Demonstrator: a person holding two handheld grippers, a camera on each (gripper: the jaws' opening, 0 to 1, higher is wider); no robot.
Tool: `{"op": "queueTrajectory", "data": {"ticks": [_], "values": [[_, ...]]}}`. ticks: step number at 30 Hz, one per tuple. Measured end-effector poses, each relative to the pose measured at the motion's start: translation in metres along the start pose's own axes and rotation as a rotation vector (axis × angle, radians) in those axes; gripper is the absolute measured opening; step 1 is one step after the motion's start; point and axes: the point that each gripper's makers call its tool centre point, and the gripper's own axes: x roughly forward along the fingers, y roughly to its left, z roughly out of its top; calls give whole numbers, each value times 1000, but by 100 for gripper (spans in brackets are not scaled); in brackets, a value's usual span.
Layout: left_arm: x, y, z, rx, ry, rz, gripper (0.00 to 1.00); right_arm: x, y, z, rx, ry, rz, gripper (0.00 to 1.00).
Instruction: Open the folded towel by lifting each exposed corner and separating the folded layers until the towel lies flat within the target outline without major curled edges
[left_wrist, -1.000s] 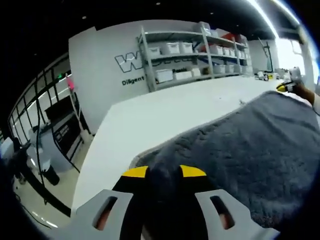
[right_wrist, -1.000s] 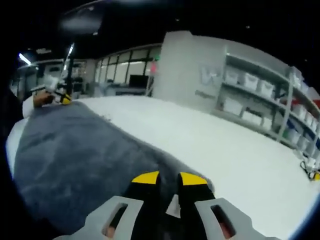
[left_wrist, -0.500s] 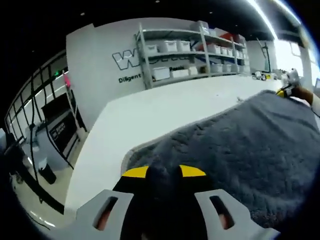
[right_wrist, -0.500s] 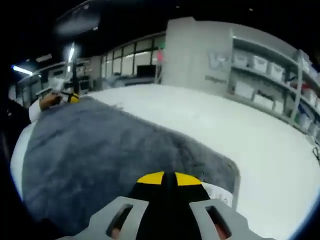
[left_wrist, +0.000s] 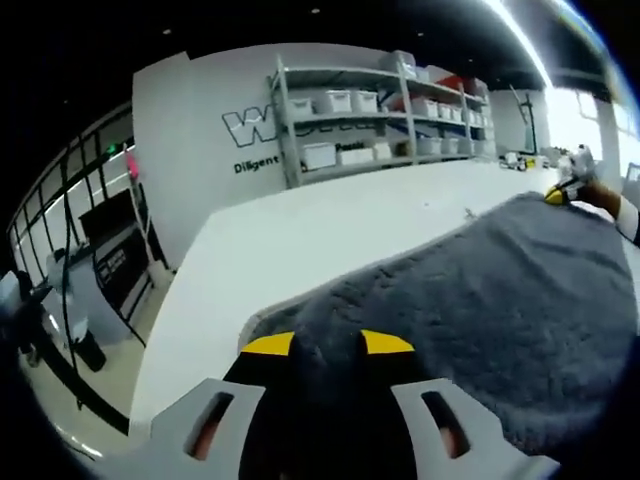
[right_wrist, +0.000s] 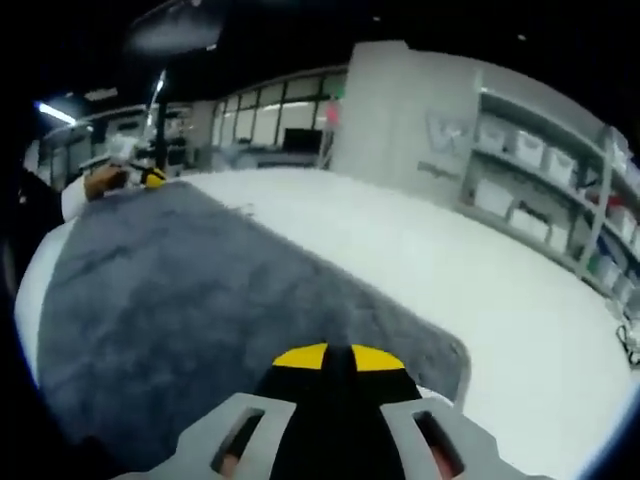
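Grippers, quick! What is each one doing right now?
Left gripper: shut on the grey towel.
Right gripper: shut on the towel's other end.

Left hand-held gripper (left_wrist: 327, 345) clamped; right hand-held gripper (right_wrist: 338, 357) closed.

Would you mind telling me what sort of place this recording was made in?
Probably a lab or workshop: metal shelving stacked with white storage bins, a wall logo, glass partitions, and a large white table with a grey towel.
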Motion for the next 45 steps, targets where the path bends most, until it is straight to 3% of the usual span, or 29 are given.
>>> {"op": "queueTrajectory", "data": {"ticks": [3,9,15,18,21,22,28,42,45], "values": [[-5,-13,8,-30,-21,-59,28,-2,18,13,28,-61,89,9],[-7,-29,17,-25,-55,-112,32,0,35,16,-31,-53,128,13],[-12,-53,7,11,-17,-170,31,6,53,5,-86,-1,164,13],[-11,-64,-6,68,48,-215,26,9,55,-3,-92,40,167,13],[-8,-71,-22,136,115,-223,20,9,58,-5,-43,41,183,10],[-9,-75,-17,115,85,-237,17,9,58,-5,-40,39,180,10],[-11,-85,-20,108,95,-250,10,8,67,-6,-34,41,197,2],[-20,-106,-23,80,84,-276,8,4,77,-8,-27,61,192,0],[-15,-100,-20,84,83,-282,8,3,79,-9,-36,72,181,0]]}}
